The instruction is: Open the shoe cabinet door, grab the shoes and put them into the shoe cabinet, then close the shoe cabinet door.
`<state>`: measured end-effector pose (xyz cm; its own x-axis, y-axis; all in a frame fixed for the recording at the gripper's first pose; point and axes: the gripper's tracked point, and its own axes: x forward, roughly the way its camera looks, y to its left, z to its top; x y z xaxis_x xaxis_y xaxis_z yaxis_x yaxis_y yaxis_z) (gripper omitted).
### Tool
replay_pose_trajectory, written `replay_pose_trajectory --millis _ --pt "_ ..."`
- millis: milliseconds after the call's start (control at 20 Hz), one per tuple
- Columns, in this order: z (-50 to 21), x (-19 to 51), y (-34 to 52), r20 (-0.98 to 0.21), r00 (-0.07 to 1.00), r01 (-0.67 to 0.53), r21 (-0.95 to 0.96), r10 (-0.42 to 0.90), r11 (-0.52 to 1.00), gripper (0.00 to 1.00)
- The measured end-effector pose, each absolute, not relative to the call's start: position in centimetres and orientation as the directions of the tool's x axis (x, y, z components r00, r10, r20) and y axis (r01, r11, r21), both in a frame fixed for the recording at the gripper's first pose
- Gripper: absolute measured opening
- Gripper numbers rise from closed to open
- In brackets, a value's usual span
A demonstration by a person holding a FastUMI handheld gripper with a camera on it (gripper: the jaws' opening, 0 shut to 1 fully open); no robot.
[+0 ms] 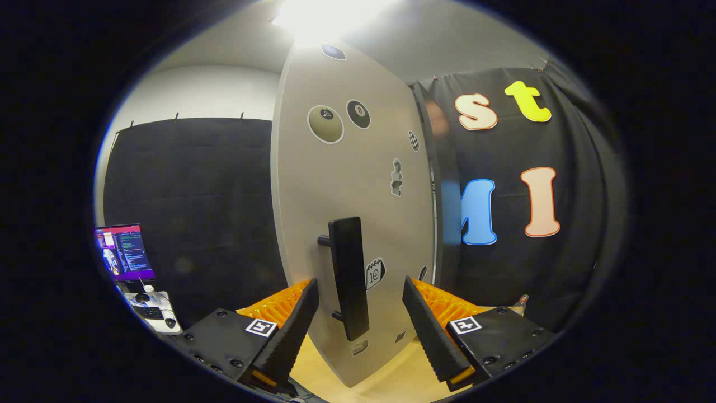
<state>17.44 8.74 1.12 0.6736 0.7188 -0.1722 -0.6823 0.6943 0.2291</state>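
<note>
Shoe cabinet door (347,184) swung out, pale, dotted with stickers; interior hidden behind it. Dark bar handle (349,277) upright on door, between fingers of gripper (361,313), touching neither; jaws apart. Below, light wooden floor (391,375). Off beyond the left finger, lit monitor (123,252) above small desk with keyboard (148,312).

Cabinet door (347,184) looks like smooth, matt painted board, with flat glossy stickers (326,124) stuck on it. The handle (349,277) is a matt bar, plastic or coated metal, can't tell which. Gripper (361,319) stands open either side of that handle, not touching; its fingers (428,327) have a ribbed, rubbery-looking face. Cloth wall (196,196) is dull, softly creased fabric. Floor (403,375) below reads as smooth, pale wood-look board. Monitor (123,252) glows glossy.
</note>
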Motion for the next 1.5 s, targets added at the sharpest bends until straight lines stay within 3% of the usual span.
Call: replay_pose_trajectory --millis 900,1500 --pt "0.8 19.4 21.5 -0.194 0.642 -0.704 0.235 0.742 0.670 0.96" --pt "-0.1 24.5 30.8 -0.194 0.699 -0.658 0.204 0.688 0.725 0.98"
